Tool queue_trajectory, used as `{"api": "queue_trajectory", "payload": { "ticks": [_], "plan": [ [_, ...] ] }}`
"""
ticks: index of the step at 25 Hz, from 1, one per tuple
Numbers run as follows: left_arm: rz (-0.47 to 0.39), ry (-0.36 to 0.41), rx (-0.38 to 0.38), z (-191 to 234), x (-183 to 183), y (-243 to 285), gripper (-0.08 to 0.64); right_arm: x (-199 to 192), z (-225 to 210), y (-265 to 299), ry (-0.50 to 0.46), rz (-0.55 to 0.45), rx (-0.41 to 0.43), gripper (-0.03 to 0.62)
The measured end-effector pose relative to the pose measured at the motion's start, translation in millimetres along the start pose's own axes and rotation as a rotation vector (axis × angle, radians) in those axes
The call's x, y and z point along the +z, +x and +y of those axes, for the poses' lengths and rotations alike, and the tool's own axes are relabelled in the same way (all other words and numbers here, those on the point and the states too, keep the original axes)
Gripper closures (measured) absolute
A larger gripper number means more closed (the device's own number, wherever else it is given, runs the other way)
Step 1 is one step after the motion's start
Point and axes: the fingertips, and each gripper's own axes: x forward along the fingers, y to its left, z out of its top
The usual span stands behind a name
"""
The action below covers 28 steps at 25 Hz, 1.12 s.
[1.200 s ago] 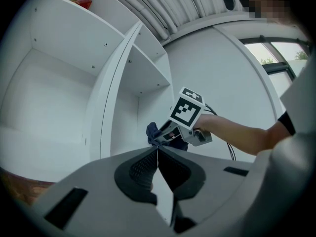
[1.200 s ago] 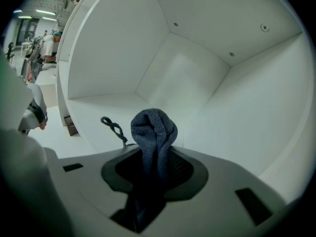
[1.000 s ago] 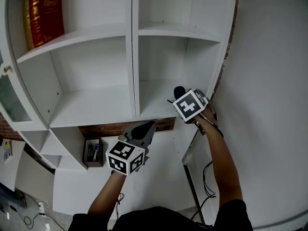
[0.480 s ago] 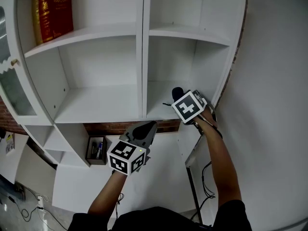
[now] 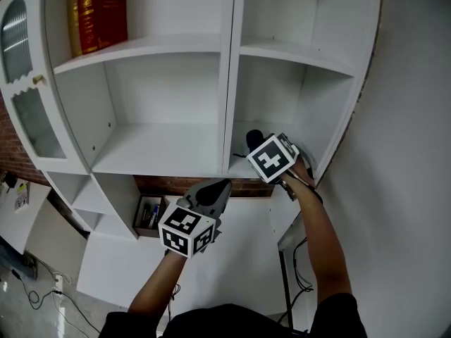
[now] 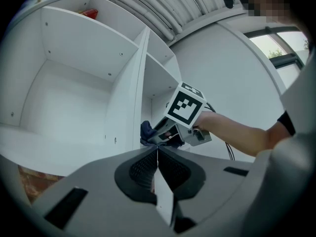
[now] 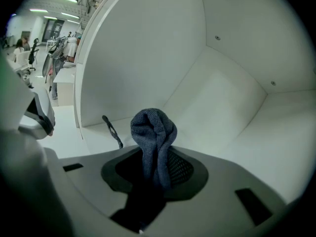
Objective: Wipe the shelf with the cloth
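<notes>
Between the right tongs [image 7: 157, 158], a bunched dark blue-grey knit cloth [image 7: 153, 127].

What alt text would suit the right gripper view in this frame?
The right claw is shut on a bunched blue-grey cloth, which sticks up from it inside a compartment of the white shelf. A thin dark cord hangs beside the cloth.

Bunched dark-blue cloth [image 7: 154, 132], pinched in right claw [image 7: 155, 171], inside the white shelf [image 5: 162, 153], right-hand bay
</notes>
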Motion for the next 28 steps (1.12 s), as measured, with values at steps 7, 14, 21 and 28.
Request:
{"api": "queue_trajectory", "payload": {
  "ticks": [7,14,21,28],
  "plan": [
    [-0.012,0.001,0.054,14.6,6.3,-17.1,0.543,20.6,19.1,8.7,-0.021,-0.035,0.033,0.465],
    [0.007,0.005,0.091,19.6,-1.6,-26.7,0.543,37.4,33.3,12.5,-0.047,-0.061,0.054,0.465],
    [0.003,0.008,0.099,22.7,-1.3,-29.7,0.543,39.7,35.6,14.3,-0.033,-0.066,0.068,0.465],
    [-0.001,0.006,0.079,16.9,-2.2,-22.7,0.543,34.7,29.4,14.4,0.002,-0.066,0.060,0.464]
  ]
}}
